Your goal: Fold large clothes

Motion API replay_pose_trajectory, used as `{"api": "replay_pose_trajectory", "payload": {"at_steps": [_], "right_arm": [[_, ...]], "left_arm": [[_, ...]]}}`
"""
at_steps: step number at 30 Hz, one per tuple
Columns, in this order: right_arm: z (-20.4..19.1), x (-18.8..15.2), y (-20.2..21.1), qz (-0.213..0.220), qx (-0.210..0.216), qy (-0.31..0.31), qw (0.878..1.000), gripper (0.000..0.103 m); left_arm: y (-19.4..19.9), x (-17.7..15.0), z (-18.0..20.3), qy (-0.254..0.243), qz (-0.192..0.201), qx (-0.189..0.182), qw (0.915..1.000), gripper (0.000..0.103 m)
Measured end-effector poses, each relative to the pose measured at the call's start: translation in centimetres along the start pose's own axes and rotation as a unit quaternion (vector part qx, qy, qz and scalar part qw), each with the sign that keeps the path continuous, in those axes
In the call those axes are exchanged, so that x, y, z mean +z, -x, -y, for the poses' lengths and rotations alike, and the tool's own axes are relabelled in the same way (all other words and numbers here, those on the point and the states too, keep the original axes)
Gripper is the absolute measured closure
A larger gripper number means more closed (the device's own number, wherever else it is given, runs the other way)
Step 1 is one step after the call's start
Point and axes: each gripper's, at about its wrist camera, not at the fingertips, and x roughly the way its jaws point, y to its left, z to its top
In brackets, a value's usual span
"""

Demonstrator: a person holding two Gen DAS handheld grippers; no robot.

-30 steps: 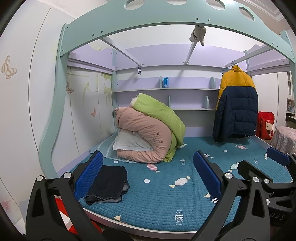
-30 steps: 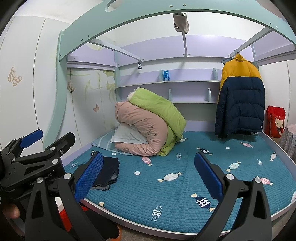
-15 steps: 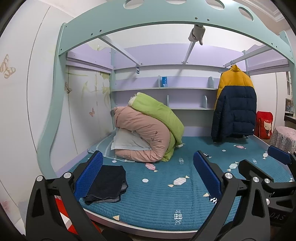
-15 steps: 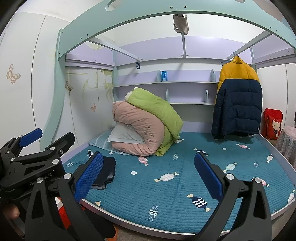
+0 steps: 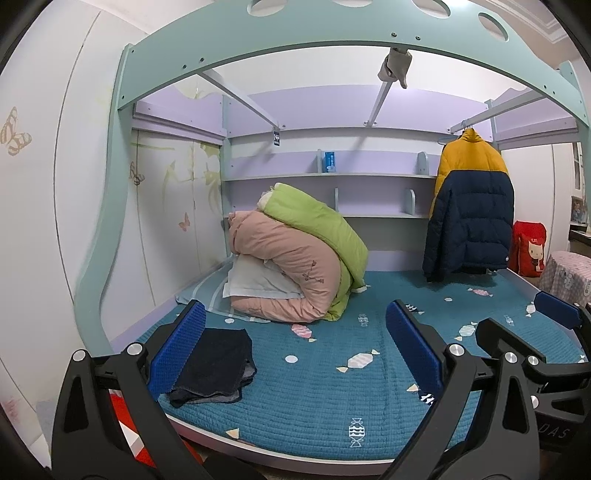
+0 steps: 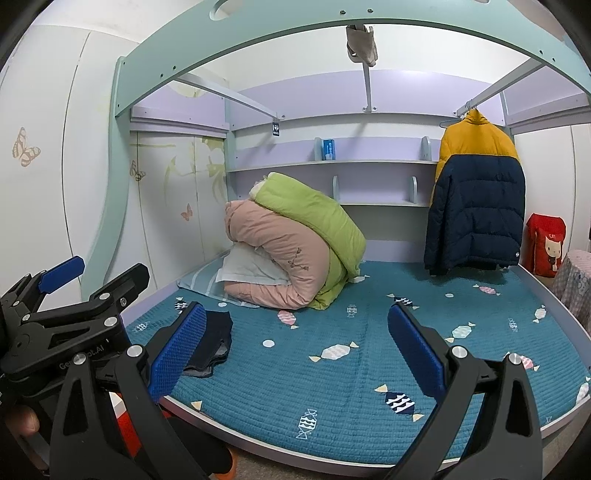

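Observation:
A folded dark garment (image 5: 214,363) lies at the front left corner of the teal quilted bed (image 5: 314,384); it also shows in the right wrist view (image 6: 210,345). A yellow and navy puffer jacket (image 5: 469,206) hangs on a rail at the back right, also in the right wrist view (image 6: 476,195). My left gripper (image 5: 295,354) is open and empty, held before the bed's front edge. My right gripper (image 6: 295,350) is open and empty, to the right of the left one, which shows at the left of its view (image 6: 77,314).
Rolled pink and green duvets (image 5: 295,258) on a pillow lie at the back left of the bed. Shelves (image 5: 332,177) line the back wall. A red bag (image 5: 528,251) and a cloth-covered stand (image 5: 569,273) are at the right. A teal arch (image 5: 332,33) frames the bed overhead.
Both grippers have drifted slightly left and back, so the scene sits a little further right. Both stay open and empty. The garments have not moved.

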Motion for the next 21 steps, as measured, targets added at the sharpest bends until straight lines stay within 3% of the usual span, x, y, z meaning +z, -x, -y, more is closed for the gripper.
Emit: {"api": "replay_pose_trajectory", "payload": {"at_steps": [21], "right_arm": [[-0.37, 0.13, -0.33, -0.003, 0.000, -0.002, 1.000, 0.008]], "left_arm": [[-0.65, -0.20, -0.55, 0.000, -0.004, 0.001, 1.0000, 0.005]]}}
